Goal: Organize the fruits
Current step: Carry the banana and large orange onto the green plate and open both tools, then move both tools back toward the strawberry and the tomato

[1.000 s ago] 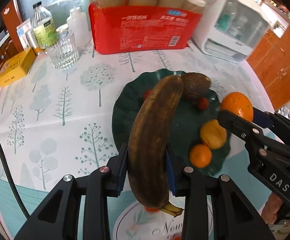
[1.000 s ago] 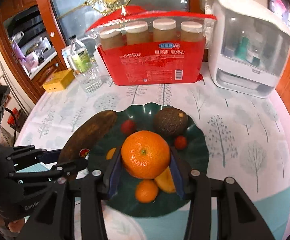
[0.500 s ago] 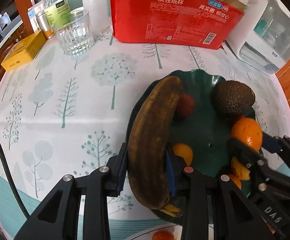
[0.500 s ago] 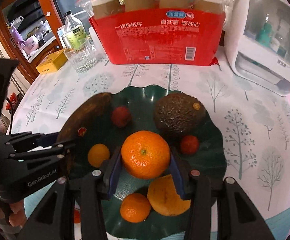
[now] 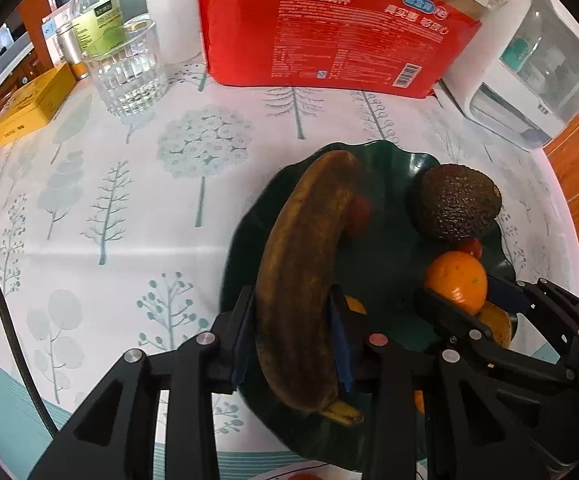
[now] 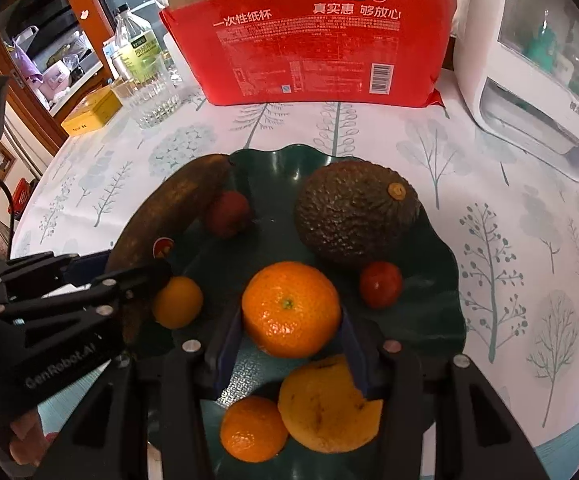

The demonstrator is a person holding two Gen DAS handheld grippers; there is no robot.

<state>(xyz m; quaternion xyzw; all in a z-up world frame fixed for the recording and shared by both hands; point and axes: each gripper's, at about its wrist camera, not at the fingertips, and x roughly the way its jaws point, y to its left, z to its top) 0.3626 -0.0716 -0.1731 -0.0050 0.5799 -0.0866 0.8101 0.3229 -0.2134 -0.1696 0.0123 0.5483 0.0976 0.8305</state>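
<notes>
A dark green leaf-shaped plate (image 5: 385,248) (image 6: 273,184) holds the fruit. A brown overripe banana (image 5: 301,280) (image 6: 169,212) lies along its left rim between the pads of my left gripper (image 5: 291,320) (image 6: 125,264), whose jaws are opening and no longer squeeze it. A large orange (image 6: 289,308) (image 5: 455,286) rests on the middle of the plate. My right gripper (image 6: 289,320) still touches it on both sides while its jaws start opening. An avocado (image 6: 353,208), a lychee (image 6: 227,212), a cherry tomato (image 6: 381,284) and smaller citrus (image 6: 177,302) also lie on the plate.
A red pack of paper cups (image 5: 329,28) stands behind the plate, with a white appliance (image 6: 537,80) at the right. A glass (image 5: 129,76), bottles (image 5: 93,8) and a yellow box (image 5: 29,108) stand at the back left. The tree-print tablecloth (image 5: 109,220) lies bare to the left of the plate.
Both grippers came down onto the plate with their fruit. The banana now lies on the plate's left rim and the orange sits on the plate. The left pads have eased off the banana.
</notes>
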